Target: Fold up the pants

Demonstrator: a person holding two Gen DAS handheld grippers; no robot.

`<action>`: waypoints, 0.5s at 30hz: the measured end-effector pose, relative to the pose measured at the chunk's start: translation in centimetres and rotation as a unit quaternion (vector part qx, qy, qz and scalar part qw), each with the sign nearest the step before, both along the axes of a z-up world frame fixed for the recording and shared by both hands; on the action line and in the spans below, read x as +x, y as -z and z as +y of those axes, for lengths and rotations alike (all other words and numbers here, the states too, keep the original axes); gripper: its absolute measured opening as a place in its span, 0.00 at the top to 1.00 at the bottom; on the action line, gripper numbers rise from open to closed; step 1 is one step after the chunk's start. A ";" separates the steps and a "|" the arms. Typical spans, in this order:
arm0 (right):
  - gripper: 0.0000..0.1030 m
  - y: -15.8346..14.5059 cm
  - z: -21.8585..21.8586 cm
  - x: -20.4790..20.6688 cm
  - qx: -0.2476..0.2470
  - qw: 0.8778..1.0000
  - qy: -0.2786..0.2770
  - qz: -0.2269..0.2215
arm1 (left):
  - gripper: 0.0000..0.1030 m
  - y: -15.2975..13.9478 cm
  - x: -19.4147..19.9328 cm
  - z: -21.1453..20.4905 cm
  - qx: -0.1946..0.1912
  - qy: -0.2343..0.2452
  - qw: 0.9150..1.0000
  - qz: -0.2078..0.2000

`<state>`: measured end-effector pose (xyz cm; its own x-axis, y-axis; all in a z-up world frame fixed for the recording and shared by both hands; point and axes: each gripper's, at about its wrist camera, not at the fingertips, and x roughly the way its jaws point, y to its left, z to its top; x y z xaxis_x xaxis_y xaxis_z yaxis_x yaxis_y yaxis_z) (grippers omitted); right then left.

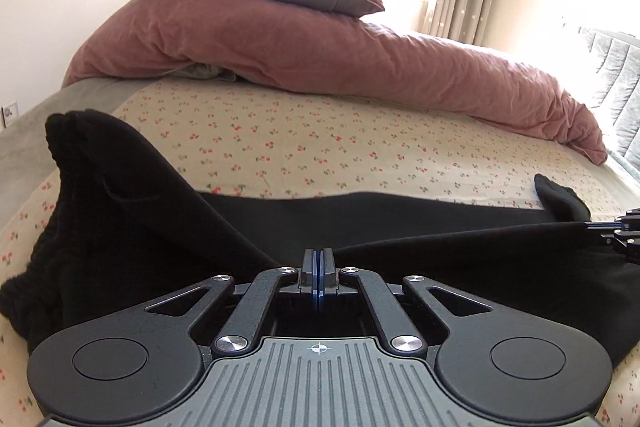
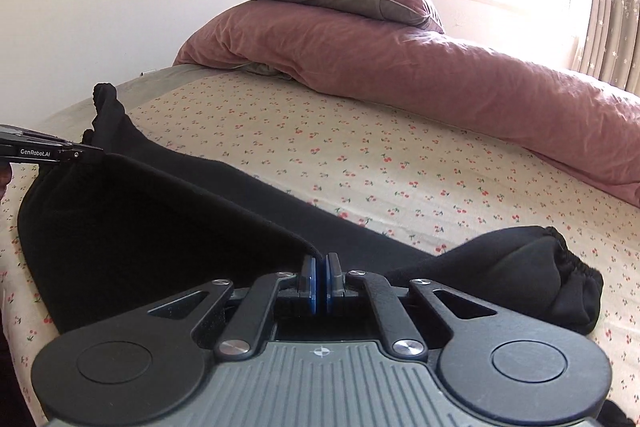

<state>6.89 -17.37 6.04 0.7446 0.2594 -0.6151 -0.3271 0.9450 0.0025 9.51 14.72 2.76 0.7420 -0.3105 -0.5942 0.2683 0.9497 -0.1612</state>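
Elastic cuff [image 2: 576, 267] shows only from right.

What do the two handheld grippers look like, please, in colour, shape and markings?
Both the left gripper and the right gripper are matte black linkages with silver pivot bolts, blue-edged fingertip pads and a ribbed grey body bearing a crosshair mark. White lettering runs along the left one's side.

Black linkage arms with silver screw heads run to blue-padded fingers on the left hand-held gripper [image 1: 318, 263], above a ribbed grey body with white crosshair mark, same on the right hand-held gripper [image 2: 320, 269].
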 end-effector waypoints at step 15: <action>0.84 5.7 1.2 -2.5 0.012 0.997 0.007 0.082 | 0.97 4.6 -3.4 4.6 -0.057 -0.006 0.995 0.078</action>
<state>4.38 -16.15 0.34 0.6376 0.2666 -0.7228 -0.3078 0.9482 0.0782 6.13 19.31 -1.87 0.6476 -0.3738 -0.6640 0.2205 0.9261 -0.3063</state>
